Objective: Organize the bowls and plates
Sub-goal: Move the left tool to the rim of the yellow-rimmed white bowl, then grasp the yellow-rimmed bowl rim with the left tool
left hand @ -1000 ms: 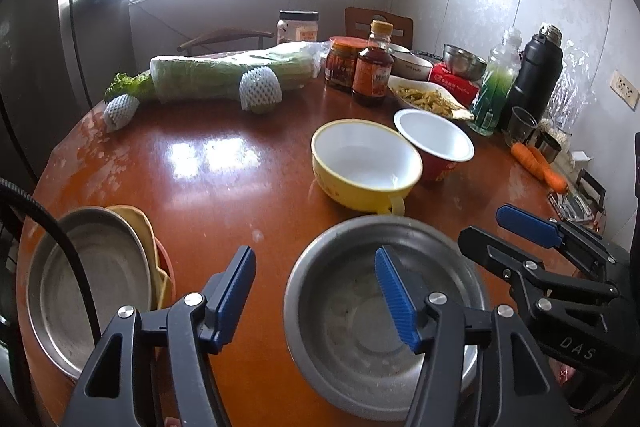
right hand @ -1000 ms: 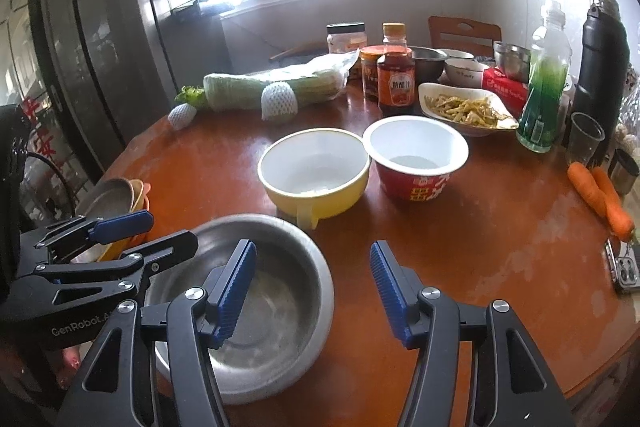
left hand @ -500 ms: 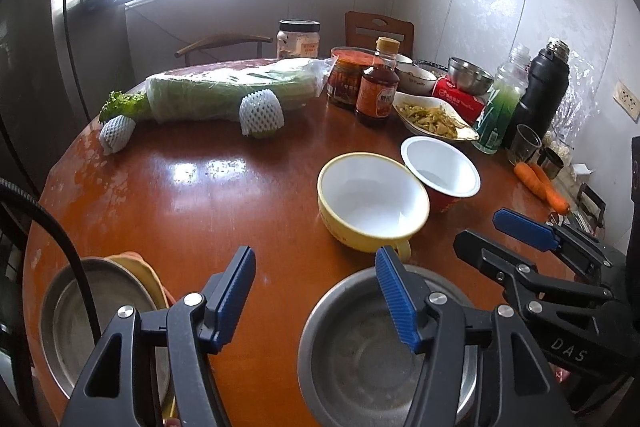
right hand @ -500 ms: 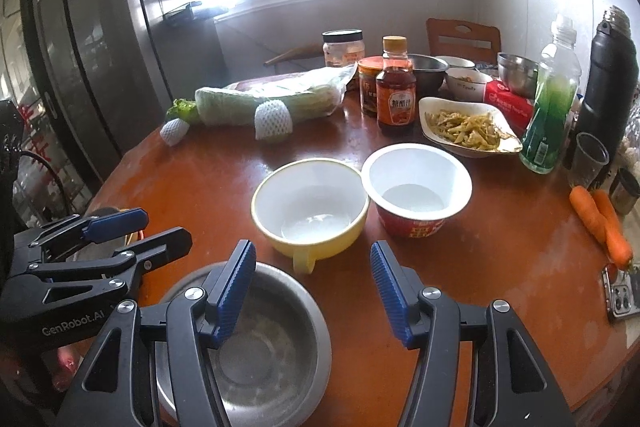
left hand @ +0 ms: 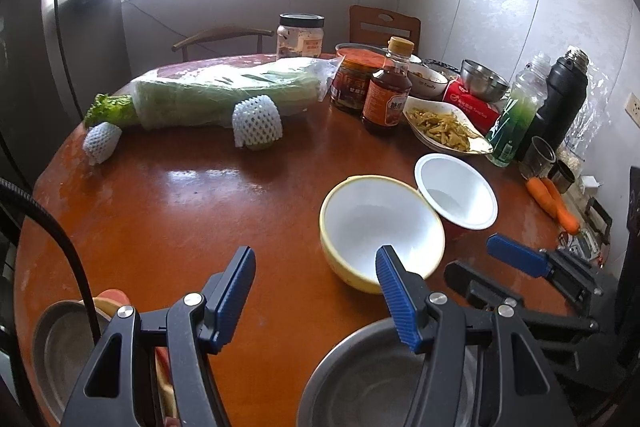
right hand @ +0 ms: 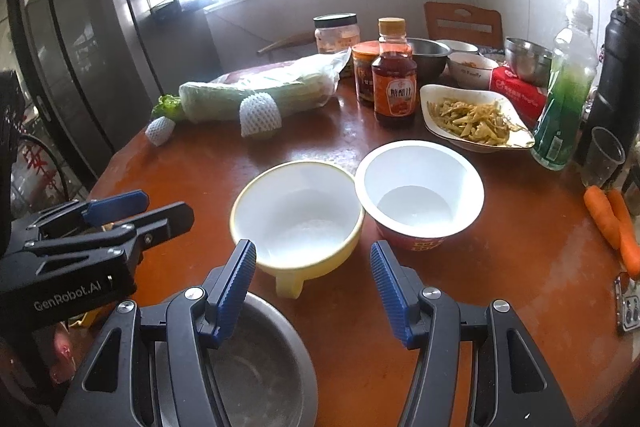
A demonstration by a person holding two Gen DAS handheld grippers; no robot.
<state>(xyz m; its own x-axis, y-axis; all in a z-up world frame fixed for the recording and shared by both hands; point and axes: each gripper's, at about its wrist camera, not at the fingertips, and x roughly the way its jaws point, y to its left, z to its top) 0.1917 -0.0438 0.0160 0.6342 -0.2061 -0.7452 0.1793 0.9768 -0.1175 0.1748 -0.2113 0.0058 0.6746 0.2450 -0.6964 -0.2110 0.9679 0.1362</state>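
On the glossy brown table (right hand: 500,259) sits a yellow, white-lined bowl (right hand: 298,217); both tongs (left hand: 316,293) (right hand: 312,287) gape, holding nothing.

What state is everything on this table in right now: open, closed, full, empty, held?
Left gripper: open, holding nothing.
Right gripper: open, holding nothing.
Yellow bowl with white inside: upright, empty.
White-and-red paper bowl: upright, empty, touching the yellow bowl.
Large steel bowl: upright, empty.
Steel plate: topmost of a stack at the table edge.
White oval dish: full of food.
Brown sauce bottle: capped.
Green plastic bottle: capped, partly full.
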